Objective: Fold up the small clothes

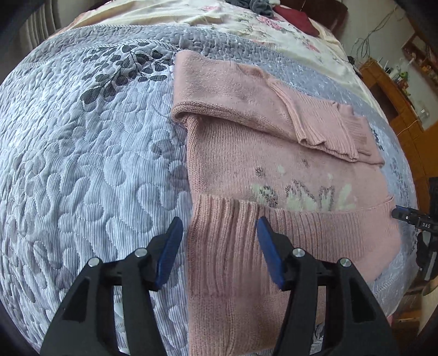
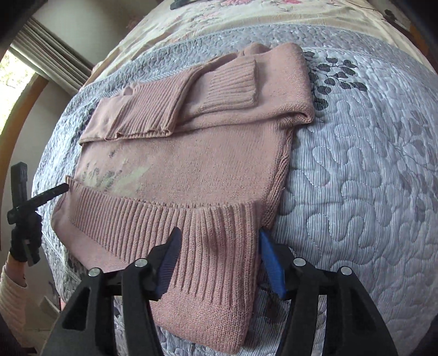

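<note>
A pink knitted sweater [image 1: 273,153] lies flat on a grey quilted blanket [image 1: 82,169], with its sleeves folded across the top and its ribbed hem nearest me. My left gripper [image 1: 219,230] is open and straddles the hem's left edge, one finger over the quilt and the other over the ribbing. In the right wrist view my right gripper [image 2: 220,235] is open around the hem corner of the sweater [image 2: 191,164], with ribbed fabric lying between its fingers. Each view shows the tip of the other gripper at the hem's far end, the right one [image 1: 410,216] and the left one [image 2: 41,197].
A cream floral bedspread [image 1: 191,16] covers the far part of the bed, with a dark red item [image 1: 298,19] and grey cloth [image 1: 260,6] on it. Wooden furniture [image 1: 397,90] stands at the right. A window with a curtain [image 2: 41,49] and a black-gloved hand [image 2: 26,238] are at the left.
</note>
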Tool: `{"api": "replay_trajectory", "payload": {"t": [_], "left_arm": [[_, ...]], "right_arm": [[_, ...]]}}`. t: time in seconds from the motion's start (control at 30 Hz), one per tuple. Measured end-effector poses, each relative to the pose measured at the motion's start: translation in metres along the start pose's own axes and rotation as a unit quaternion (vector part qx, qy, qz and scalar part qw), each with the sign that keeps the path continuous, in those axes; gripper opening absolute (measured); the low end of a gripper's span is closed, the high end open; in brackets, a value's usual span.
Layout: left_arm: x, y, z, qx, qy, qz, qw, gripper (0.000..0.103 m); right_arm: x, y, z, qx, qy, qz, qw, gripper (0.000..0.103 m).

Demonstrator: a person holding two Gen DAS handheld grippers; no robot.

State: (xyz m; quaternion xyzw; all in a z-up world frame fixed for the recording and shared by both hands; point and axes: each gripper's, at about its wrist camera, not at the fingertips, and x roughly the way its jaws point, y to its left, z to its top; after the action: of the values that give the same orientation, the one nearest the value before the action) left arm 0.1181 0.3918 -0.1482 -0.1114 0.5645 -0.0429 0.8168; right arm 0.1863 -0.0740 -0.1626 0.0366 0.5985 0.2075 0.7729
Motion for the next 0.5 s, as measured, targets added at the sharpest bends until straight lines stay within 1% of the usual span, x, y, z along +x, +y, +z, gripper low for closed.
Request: {"api": "replay_trajectory", "payload": {"t": [0.03, 0.07, 0.1, 0.13, 0.17, 0.2, 0.27, 0.4, 0.5], "left_arm": [[0.002, -0.002, 0.0, 0.005, 0.0, 0.006, 1.0, 0.051], [0.003, -0.003, -0.001, 0.009, 0.001, 0.012, 0.9999, 0.044], [0.004, -0.004, -0.002, 0.013, 0.002, 0.016, 0.9998, 0.039], [0.004, -0.006, -0.003, 0.016, 0.002, 0.018, 0.9997, 0.031], [0.003, -0.008, -0.005, 0.021, -0.003, 0.026, 0.9994, 0.024], [0.001, -0.01, -0.006, 0.027, -0.006, 0.031, 0.9991, 0.023], [-0.007, -0.012, -0.009, 0.03, -0.017, 0.032, 0.9989, 0.011], [-0.03, -0.015, -0.021, 0.029, -0.048, 0.021, 0.9982, 0.009], [-0.045, -0.019, -0.034, 0.035, -0.068, 0.018, 0.9969, 0.009]], "right_arm": [[0.002, 0.002, -0.001, -0.009, 0.0, -0.009, 1.0, 0.055], [0.001, 0.004, -0.002, -0.018, -0.002, -0.019, 1.0, 0.045], [0.002, 0.005, -0.004, -0.026, -0.002, -0.025, 0.999, 0.031], [0.002, 0.006, -0.005, -0.03, -0.001, -0.023, 0.999, 0.024], [0.0, 0.005, -0.007, -0.031, -0.003, -0.015, 0.999, 0.013], [-0.004, 0.004, -0.009, -0.033, -0.008, -0.013, 0.999, 0.011], [-0.013, 0.003, -0.013, -0.032, -0.018, -0.008, 0.999, 0.011], [-0.036, 0.003, -0.025, -0.026, -0.046, 0.022, 0.998, 0.01], [-0.05, 0.006, -0.035, -0.025, -0.059, 0.032, 0.997, 0.01]]}}
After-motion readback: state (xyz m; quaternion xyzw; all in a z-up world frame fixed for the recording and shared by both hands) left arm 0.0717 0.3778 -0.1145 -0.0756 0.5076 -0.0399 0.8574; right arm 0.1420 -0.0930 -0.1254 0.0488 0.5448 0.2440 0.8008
